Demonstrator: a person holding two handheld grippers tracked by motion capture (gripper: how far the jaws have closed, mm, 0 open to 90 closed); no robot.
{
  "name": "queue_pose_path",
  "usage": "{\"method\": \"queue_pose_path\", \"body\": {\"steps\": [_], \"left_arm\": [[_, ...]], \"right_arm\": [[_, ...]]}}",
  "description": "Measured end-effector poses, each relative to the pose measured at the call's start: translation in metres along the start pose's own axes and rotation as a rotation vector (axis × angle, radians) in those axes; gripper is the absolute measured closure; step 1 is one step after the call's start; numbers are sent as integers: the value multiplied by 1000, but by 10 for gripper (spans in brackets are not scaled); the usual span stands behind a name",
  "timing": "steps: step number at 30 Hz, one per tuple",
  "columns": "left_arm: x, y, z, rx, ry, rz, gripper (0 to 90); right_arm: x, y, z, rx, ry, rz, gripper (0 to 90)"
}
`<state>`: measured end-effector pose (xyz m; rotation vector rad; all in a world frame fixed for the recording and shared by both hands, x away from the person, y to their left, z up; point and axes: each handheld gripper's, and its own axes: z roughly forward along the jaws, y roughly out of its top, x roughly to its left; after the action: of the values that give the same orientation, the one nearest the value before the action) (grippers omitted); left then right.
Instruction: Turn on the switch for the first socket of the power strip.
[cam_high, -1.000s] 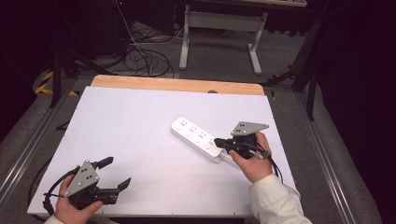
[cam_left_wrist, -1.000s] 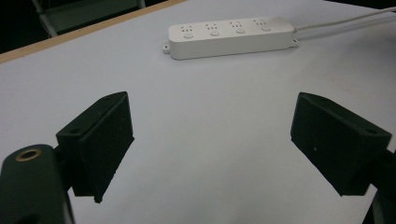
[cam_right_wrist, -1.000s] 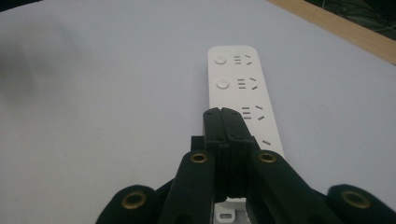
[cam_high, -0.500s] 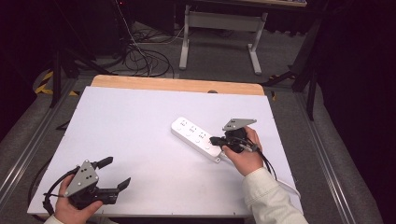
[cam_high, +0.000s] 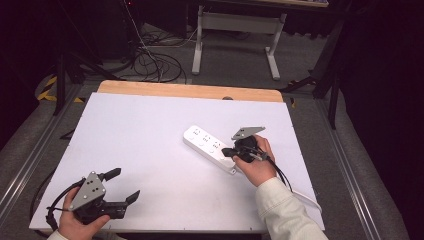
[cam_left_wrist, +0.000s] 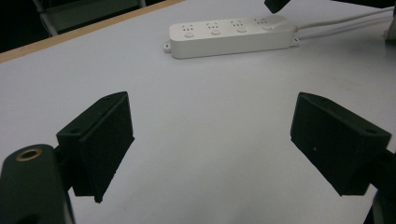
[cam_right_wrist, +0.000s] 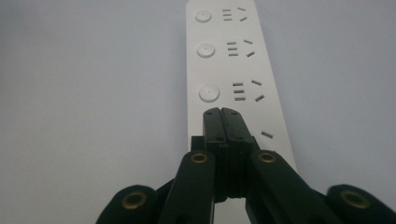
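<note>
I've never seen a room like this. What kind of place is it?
Probably a lab or workshop: a white table with a power strip on it, tangled cables on the floor, and a metal bench frame behind.

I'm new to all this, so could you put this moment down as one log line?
right gripper: shut, tips over power strip switch end | left gripper: open, holding nothing, near table corner

one white power strip (cam_high: 209, 147) with four round buttons, two claws, one white table (cam_high: 140, 145)
</note>
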<state>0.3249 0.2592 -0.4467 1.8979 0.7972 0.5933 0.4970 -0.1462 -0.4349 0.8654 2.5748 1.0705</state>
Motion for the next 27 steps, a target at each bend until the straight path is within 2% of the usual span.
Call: {"method": "queue_pose_path", "body": {"steps": [6, 18, 27], "left_arm": [[0, 0, 0, 1, 0, 0, 139], [0, 0, 0, 7, 2, -1, 140], [0, 0, 0, 7, 2, 0, 140]], "right_arm": [[1, 0, 8, 33, 5, -15, 900], [3, 0, 15, 65, -14, -36, 900], [4, 0, 17, 65, -26, -49, 900]]}}
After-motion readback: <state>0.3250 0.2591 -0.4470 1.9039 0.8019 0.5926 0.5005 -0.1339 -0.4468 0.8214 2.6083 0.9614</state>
